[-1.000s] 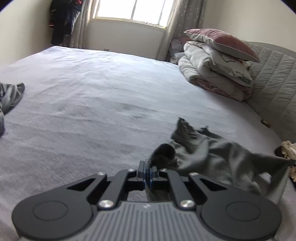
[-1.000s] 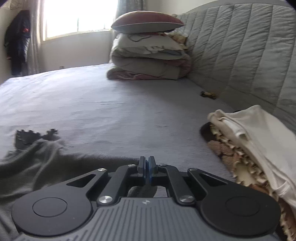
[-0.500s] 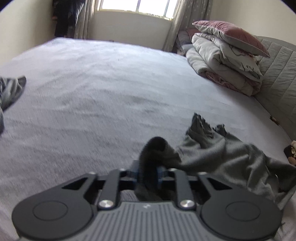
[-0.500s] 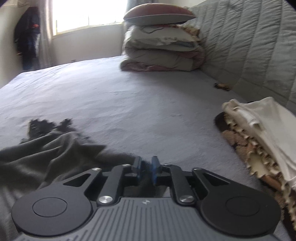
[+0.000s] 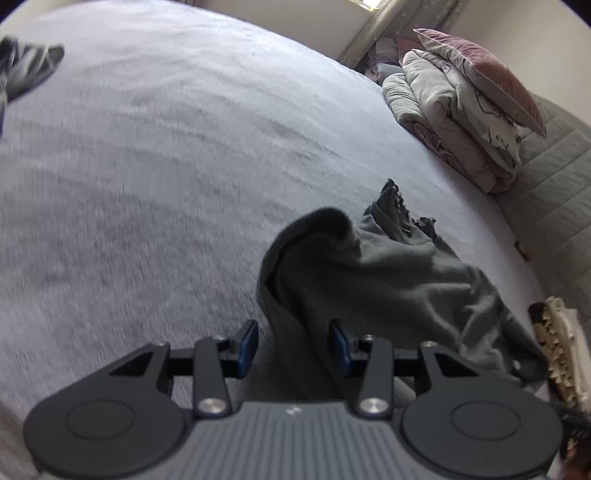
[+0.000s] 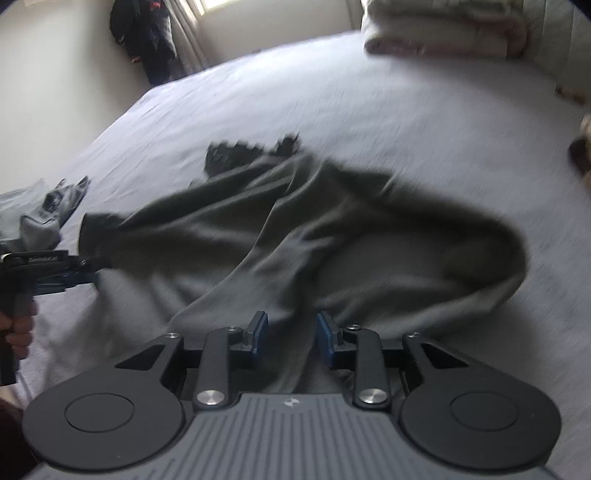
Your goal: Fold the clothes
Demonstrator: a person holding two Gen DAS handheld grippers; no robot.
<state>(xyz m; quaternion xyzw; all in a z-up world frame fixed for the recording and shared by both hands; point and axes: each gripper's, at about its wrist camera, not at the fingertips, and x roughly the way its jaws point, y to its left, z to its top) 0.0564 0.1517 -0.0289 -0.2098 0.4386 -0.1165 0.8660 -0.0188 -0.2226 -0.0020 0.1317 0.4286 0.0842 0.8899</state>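
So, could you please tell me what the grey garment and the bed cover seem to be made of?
The grey garment looks like soft matte knit, perhaps cotton jersey: it drapes in limp folds without shine. The bed cover appears to be pale, matte woven fabric with a fine ribbed texture; the fibre cannot be told.

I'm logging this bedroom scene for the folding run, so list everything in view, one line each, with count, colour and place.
Bed: one, pale lilac-grey sheet, fills both views.
Grey garment: one, dark grey, crumpled on the bed in front of both grippers.
Second garment: one, grey, bunched on the bed in the far-left of the left view.
Folded bedding: one stack, grey and pink, pink pillow on top, by the headboard.
Headboard: one, grey quilted, right edge.
Cream pile: one, cream and brown, right of the grey garment.
Dark clothing: black, hanging in the corner by the window.
Left gripper: jaws open, cloth between.
Right gripper: jaws open, cloth between.
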